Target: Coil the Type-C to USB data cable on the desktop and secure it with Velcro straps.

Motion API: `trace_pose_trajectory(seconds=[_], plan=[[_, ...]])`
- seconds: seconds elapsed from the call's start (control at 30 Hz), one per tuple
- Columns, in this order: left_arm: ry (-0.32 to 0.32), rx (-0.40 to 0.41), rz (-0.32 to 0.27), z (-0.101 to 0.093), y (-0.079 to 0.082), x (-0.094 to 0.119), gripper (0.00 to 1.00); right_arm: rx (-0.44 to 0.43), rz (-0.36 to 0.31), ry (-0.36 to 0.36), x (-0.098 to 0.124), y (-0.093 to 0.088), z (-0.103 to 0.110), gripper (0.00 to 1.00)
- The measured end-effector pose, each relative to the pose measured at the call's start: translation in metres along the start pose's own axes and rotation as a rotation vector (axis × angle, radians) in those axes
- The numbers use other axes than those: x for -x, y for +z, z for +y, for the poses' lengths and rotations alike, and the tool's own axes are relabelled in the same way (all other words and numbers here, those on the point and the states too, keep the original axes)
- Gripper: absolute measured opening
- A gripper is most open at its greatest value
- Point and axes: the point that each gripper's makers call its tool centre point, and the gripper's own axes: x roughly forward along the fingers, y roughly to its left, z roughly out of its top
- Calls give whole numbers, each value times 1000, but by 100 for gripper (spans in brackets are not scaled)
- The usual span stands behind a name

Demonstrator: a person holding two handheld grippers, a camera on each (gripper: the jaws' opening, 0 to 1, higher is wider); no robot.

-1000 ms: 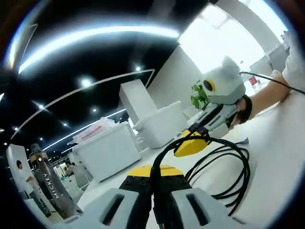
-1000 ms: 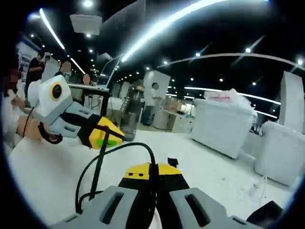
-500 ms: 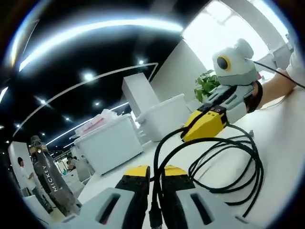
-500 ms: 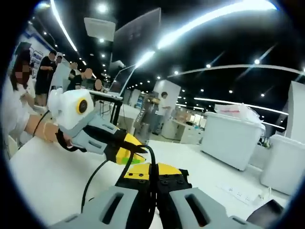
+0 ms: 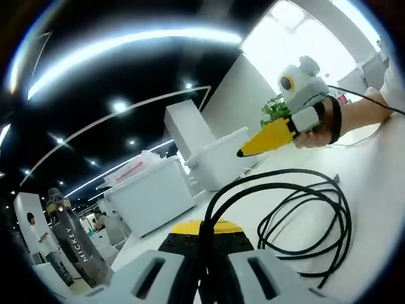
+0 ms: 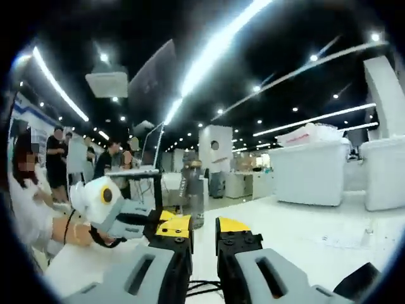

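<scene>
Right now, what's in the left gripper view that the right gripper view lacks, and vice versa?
Left gripper view: the black cable looped on the desk, one strand clamped in the shut left tool; a plant; the right tool lifted clear of the cable.
Right gripper view: the right tool's open jaws, nothing between them; a laptop on a stand; a person's hand on the left tool.
Both: white bins, ceiling lights, a tall bottle.

My left gripper (image 5: pixel 204 237) looks like matt grey plastic with yellow-tipped black jaws, pressed onto the thin black rubbery cable (image 5: pixel 304 221), which has a smooth, faintly glossy skin. The white tabletop (image 5: pixel 373 190) looks smooth and semi-matt. My right gripper (image 6: pixel 201 235) shows the same plastic finish.
</scene>
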Motion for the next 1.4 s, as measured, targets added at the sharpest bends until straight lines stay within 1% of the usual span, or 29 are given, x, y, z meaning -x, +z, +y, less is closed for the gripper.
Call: trace_pose_trajectory(seconds=[0.03, 0.07, 0.1, 0.13, 0.17, 0.2, 0.23, 0.27, 0.3, 0.33, 0.37, 0.4, 0.43, 0.47, 0.53, 0.57, 0.63, 0.7, 0.73, 0.77, 0.8, 0.87, 0.9, 1.0, 1.17, 1.2, 1.27, 1.3, 1.4], plan=[[5, -2, -9, 2, 3, 1, 4, 76, 46, -7, 1, -8, -5, 13], [13, -8, -18, 4, 7, 2, 4, 205, 120, -35, 3, -23, -13, 13], [22, -13, -27, 6, 10, 3, 4, 284, 154, -51, 3, -34, -19, 13], [34, -16, -38, 9, 14, 5, 4, 284, 192, -47, 3, -47, -20, 13], [46, -17, -49, 13, 18, 7, 4, 251, 239, -25, 3, -62, -20, 13], [62, -14, -67, 18, 22, 8, 4, 243, 280, -17, 3, -74, -24, 13], [78, -6, -85, 23, 27, 11, 4, 271, 319, 0, 3, -86, -24, 13], [93, 0, -97, 28, 31, 13, 4, 293, 339, 19, 4, -93, -23, 14], [107, 5, -108, 33, 34, 16, 4, 286, 359, 36, 5, -100, -21, 14], [116, 10, -119, 36, 37, 18, 4, 231, 361, 59, 5, -104, -14, 14], [121, 9, -121, 38, 38, 19, 4, 204, 359, 76, 4, -105, -10, 15], [135, 8, -127, 42, 41, 21, 4, 164, 373, 104, 4, -105, -4, 18], [141, 8, -132, 44, 43, 22, 4, 138, 372, 107, 2, -105, -1, 20], [144, 11, -137, 46, 45, 23, 4, 159, 379, 98, 0, -105, -3, 20], [148, 20, -157, 46, 51, 27, 4, 223, 419, 66, 0, -111, -9, 20], [148, 20, -168, 46, 55, 28, 4, 216, 416, 77, 0, -113, -7, 20], [155, 11, -184, 46, 61, 31, 4, 188, 447, 64, 2, -121, -10, 19], [163, 12, -205, 49, 67, 34, 4, 201, 469, 49, 2, -127, -13, 17], [160, 29, -221, 50, 70, 35, 4, 216, 474, 40, 2, -129, -16, 15], [154, 54, -234, 49, 71, 35, 4, 227, 473, 36, 2, -128, -17, 10], [147, 72, -238, 48, 71, 35, 4, 291, 473, 27, 2, -126, -21, 4], [142, 83, -230, 47, 68, 33, 4, 389, 444, 4, 0, -117, -24, 3], [136, 89, -218, 46, 64, 31, 4, 394, 422, -11, -1, -110, -24, 3], [106, 112, -185, 39, 54, 24, 4, 393, 329, -49, -4, -85, -20, 2], [68, 120, -138, 26, 39, 15, 4, 468, 184, -76, -4, -45, -5, 2], [58, 119, -125, 23, 36, 13, 4, 477, 158, -79, -5, -39, -1, 2], [48, 103, -108, 19, 31, 10, 4, 475, 131, -77, -4, -31, 6, 2], [43, 90, -103, 17, 30, 10, 4, 476, 104, -78, -4, -25, 11, 2], [43, 64, -94, 14, 27, 8, 4, 473, 56, -89, -2, -12, 17, 2]])
